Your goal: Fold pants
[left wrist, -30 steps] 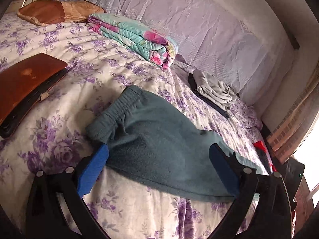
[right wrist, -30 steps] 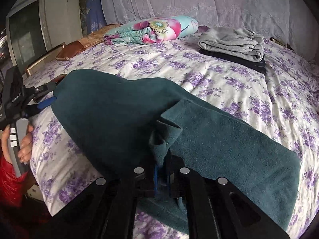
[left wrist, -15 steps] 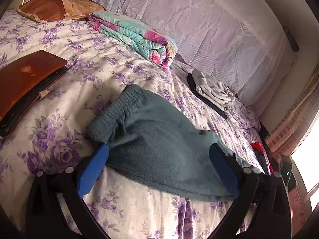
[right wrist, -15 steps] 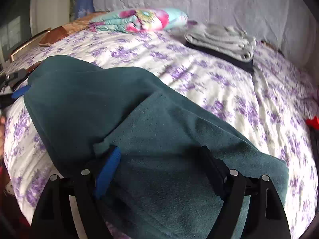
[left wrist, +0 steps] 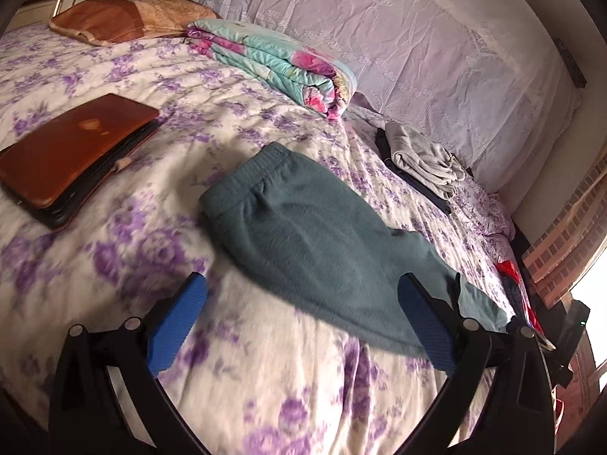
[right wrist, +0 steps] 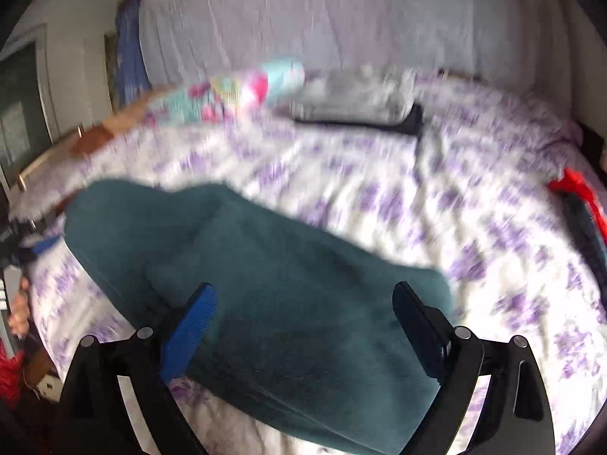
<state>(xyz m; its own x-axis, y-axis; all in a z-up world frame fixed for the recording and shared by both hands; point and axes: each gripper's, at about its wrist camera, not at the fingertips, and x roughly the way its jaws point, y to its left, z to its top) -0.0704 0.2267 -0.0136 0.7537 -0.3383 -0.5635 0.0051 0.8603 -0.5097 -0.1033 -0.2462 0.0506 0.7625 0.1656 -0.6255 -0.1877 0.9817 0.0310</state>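
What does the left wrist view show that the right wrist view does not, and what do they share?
Only the left wrist view shows the brown laptop lying shut on the bedspread, and the pants' elastic waistband. Only the right wrist view shows the person's hand at the bed's edge and the dark door beyond. Both show the teal pants lying flat, the flowered blanket, the grey folded clothes and a red item at the far edge. The left gripper and the right gripper are open, holding nothing.

1 teal pants [left wrist: 315, 242], 1 rolled blanket [left wrist: 280, 64], 1 laptop [left wrist: 72, 151], 1 pillow [left wrist: 125, 19], 2 grippers.
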